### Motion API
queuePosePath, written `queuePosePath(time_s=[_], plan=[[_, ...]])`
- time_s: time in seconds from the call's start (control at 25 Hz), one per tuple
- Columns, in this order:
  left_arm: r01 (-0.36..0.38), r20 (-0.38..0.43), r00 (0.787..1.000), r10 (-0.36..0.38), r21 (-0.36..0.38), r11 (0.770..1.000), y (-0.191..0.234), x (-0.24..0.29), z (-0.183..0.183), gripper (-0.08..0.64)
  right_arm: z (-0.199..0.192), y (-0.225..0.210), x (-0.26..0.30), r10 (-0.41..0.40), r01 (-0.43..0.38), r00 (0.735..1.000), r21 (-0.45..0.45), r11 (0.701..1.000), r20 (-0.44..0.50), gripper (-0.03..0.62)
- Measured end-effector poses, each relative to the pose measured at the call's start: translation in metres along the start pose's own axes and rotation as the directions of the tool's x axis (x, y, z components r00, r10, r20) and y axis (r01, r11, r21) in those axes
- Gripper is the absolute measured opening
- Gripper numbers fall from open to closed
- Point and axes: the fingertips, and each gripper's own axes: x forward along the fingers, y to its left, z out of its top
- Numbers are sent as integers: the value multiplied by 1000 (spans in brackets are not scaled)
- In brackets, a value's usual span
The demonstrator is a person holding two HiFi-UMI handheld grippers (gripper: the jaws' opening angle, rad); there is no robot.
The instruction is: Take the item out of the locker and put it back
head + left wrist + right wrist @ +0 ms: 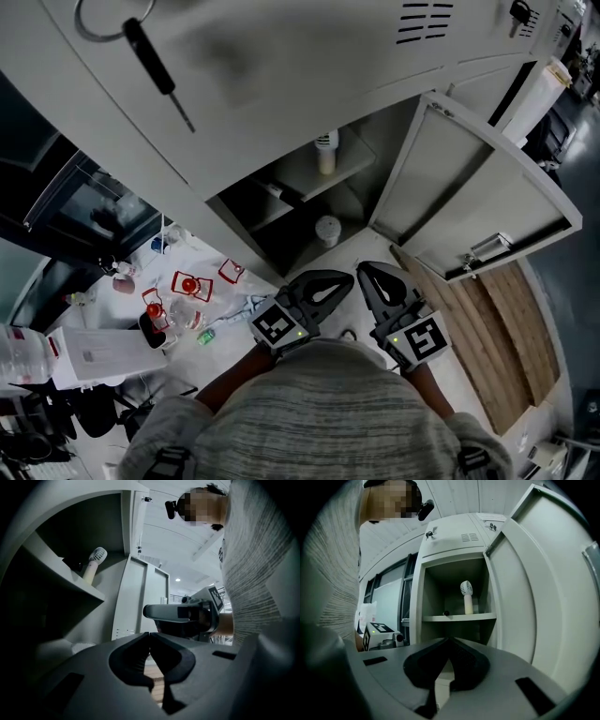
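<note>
Here both grippers are closed and empty: the left gripper [345, 279] has its dark, scooped jaws meeting at the tips with nothing between them, and the right gripper [366, 272] sits the same way, pads together. They are side by side, tips near each other, both aimed at the open locker [454, 559].

The fan [467, 597] is in the locker, straight ahead of the right gripper and above its jaw line. It stands upright on the shelf [459, 617], well apart from either gripper. It has a round white slatted head on a smooth cream handle. From the left gripper it lies ahead and to the left, seen leaning in that wide view.

The locker is flat grey painted metal with sharp folded edges. Its door [525, 597] is swung wide to the right of the right gripper, a plain smooth panel with a metal latch [487, 248] on it. A small dark thing [446, 613] lies on the shelf left of the fan; I cannot tell what it is. Below the shelf, on the locker floor, sits a round white thing [327, 230], just ahead of both sets of tips.

A vent [469, 537] and a key [428, 534] mark the locker above. Right of the right gripper runs a strip of wood planks [487, 328]. Left of the left gripper a white top holds red clutter [187, 286]. A grey knit sleeve [319, 412] lies behind the grippers. Nothing stands between the jaws and the fan
</note>
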Motion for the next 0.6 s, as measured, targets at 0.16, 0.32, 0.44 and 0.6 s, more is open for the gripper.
queuePosePath(time_s=[0.16,0.32,0.44,0.6], plan=[[-1,8,1000,1,3,1000,3,0,1,8,-1,1,5,10,-10,1000,6,1000,-4,25],[-5,9,1000,5,5,1000,7,-1,2,8,-1,1,10,22,-22,1000,4,1000,-5,25],[-6,11,1000,6,8,1000,8,-1,2,8,-1,2,13,31,-31,1000,0,1000,-5,25],[-2,9,1000,2,10,1000,10,-2,1,8,-1,3,17,36,-36,999,1,999,-8,25]])
